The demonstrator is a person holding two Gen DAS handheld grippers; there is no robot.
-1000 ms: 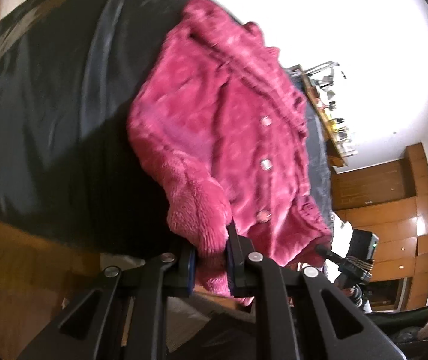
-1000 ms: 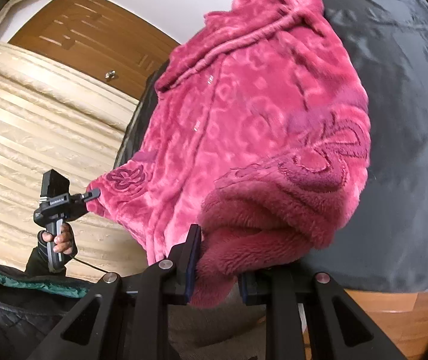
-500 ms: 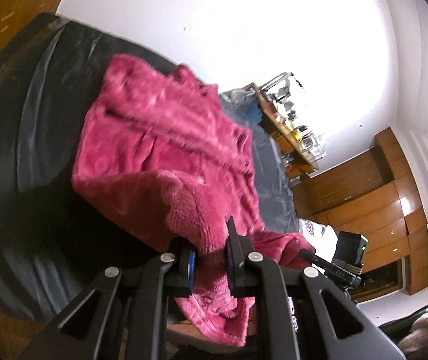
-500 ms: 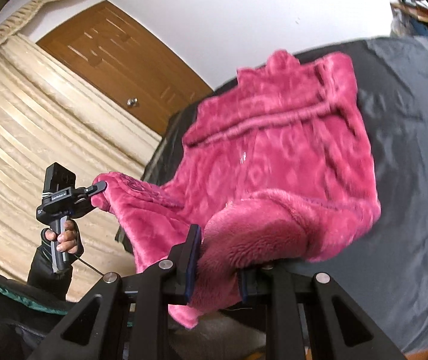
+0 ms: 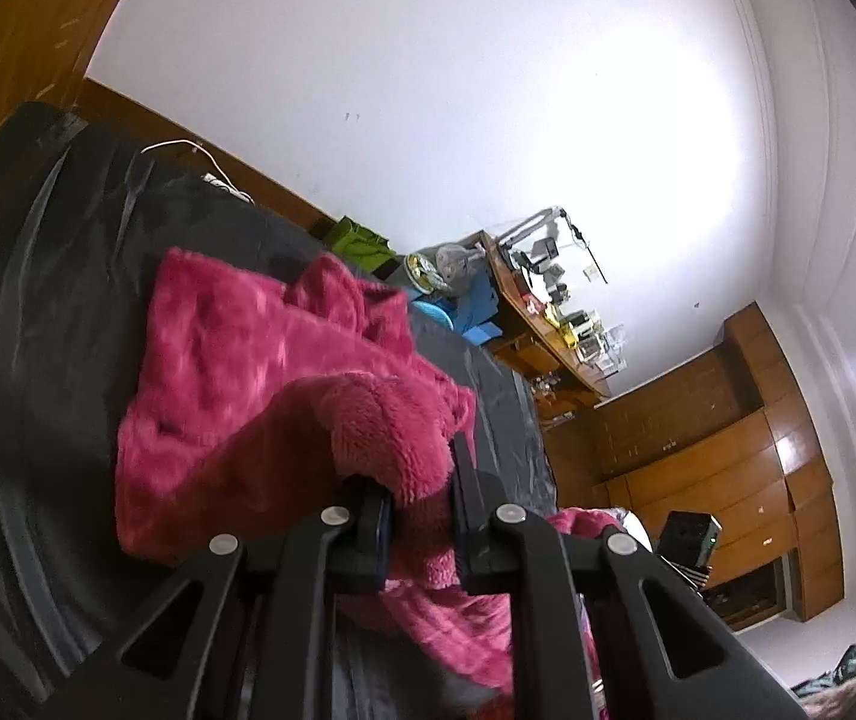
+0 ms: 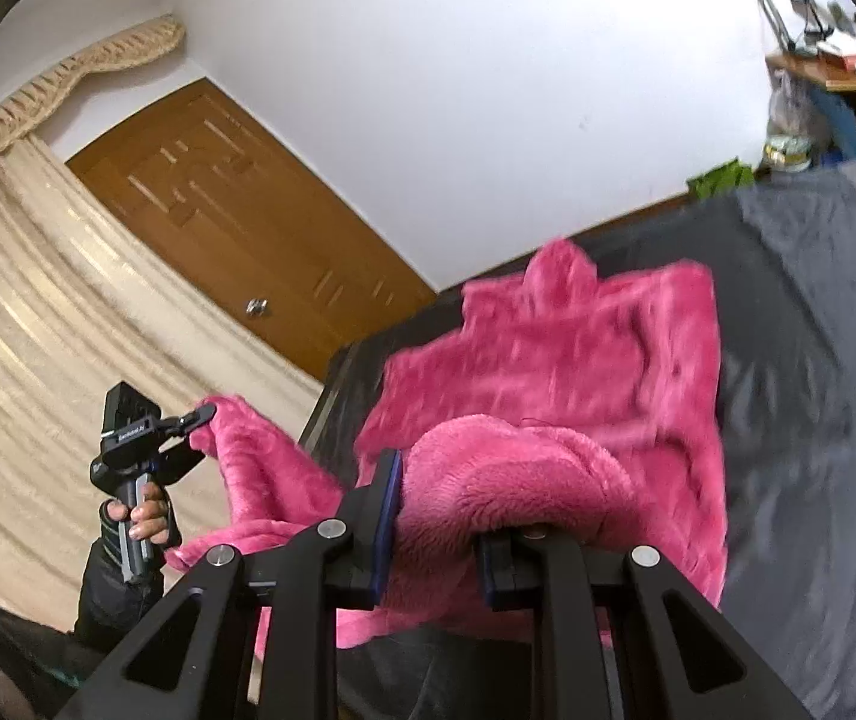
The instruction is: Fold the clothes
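Note:
A fluffy pink fleece jacket point(image 5: 236, 372) lies on a dark grey sheet point(image 5: 38, 312) over the bed. My left gripper point(image 5: 422, 510) is shut on a thick fold of the jacket's near edge and holds it lifted. In the right wrist view the jacket point(image 6: 577, 360) spreads toward the far wall, and my right gripper point(image 6: 436, 531) is shut on another bunched corner of it. The left gripper point(image 6: 206, 414) also shows there at the left, pinching the other corner. The right gripper's body point(image 5: 688, 540) shows at the lower right of the left wrist view.
A cluttered wooden desk point(image 5: 553, 324) with a green bag point(image 5: 362, 240) stands beyond the bed. Wooden cabinets point(image 5: 727, 462) are at the right. A wooden door point(image 6: 236, 222) and beige curtains point(image 6: 38, 312) are at the left. The sheet point(image 6: 817, 390) extends right.
Both grippers have lifted and carried the jacket's near edge forward toward its collar end. The cameras have tilted up, showing more wall. The jacket's front with its buttons is now covered.

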